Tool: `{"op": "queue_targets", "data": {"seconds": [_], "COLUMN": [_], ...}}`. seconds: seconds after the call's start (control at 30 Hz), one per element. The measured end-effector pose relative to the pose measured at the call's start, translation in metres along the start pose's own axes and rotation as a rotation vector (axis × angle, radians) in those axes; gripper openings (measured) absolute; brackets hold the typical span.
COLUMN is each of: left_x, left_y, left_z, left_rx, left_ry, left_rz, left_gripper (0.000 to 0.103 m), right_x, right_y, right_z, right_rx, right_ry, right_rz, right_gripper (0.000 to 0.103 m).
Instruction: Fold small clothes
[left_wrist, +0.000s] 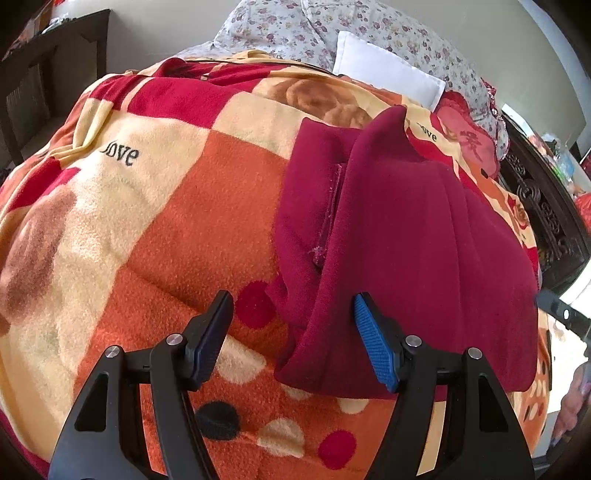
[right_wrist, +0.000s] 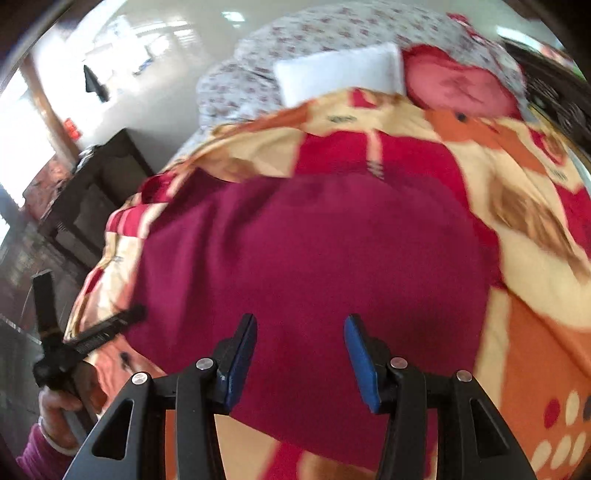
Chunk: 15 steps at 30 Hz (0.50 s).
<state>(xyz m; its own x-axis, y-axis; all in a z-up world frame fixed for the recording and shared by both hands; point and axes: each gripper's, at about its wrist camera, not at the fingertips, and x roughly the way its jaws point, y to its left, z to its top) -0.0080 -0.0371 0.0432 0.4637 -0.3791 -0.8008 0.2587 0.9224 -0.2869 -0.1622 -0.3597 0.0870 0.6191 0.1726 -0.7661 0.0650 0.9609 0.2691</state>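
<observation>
A maroon fleece garment (left_wrist: 417, 236) lies partly folded on the patterned blanket (left_wrist: 155, 229), with a zip seam (left_wrist: 328, 214) showing on its left part. My left gripper (left_wrist: 293, 325) is open and empty, just above the garment's near left edge. In the right wrist view the same garment (right_wrist: 306, 258) fills the middle, blurred. My right gripper (right_wrist: 301, 347) is open and empty, hovering over the garment's near edge. The left gripper's handle and the hand holding it (right_wrist: 66, 354) show at the left of that view.
The orange, red and cream blanket (right_wrist: 528, 258) covers a bed. A white pillow (left_wrist: 384, 70), a floral quilt (left_wrist: 303, 26) and a red cushion (left_wrist: 469, 136) lie at its head. Dark wooden furniture (left_wrist: 44, 74) stands to the left, a carved dark frame (left_wrist: 543, 214) to the right.
</observation>
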Motion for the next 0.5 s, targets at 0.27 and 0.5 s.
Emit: {"op": "queue_targets", "data": {"seconds": [0.27, 0.5], "left_x": [0.005, 0.013], "left_y": [0.006, 0.011], "left_z": [0.003, 0.002], "left_rx": [-0.028, -0.051], "left_ry": [0.015, 0.028], "left_rz": [-0.036, -0.067], "left_gripper": [0.068, 0.068], "right_x": [0.058, 0.104], "right_y": [0.092, 0.122], "right_z": [0.052, 0.086], "right_rx": [-0.184, -0.129], "right_ry": [0.002, 0.034], "right_rz": [0.053, 0.143], "right_gripper": [0.047, 0.047]}}
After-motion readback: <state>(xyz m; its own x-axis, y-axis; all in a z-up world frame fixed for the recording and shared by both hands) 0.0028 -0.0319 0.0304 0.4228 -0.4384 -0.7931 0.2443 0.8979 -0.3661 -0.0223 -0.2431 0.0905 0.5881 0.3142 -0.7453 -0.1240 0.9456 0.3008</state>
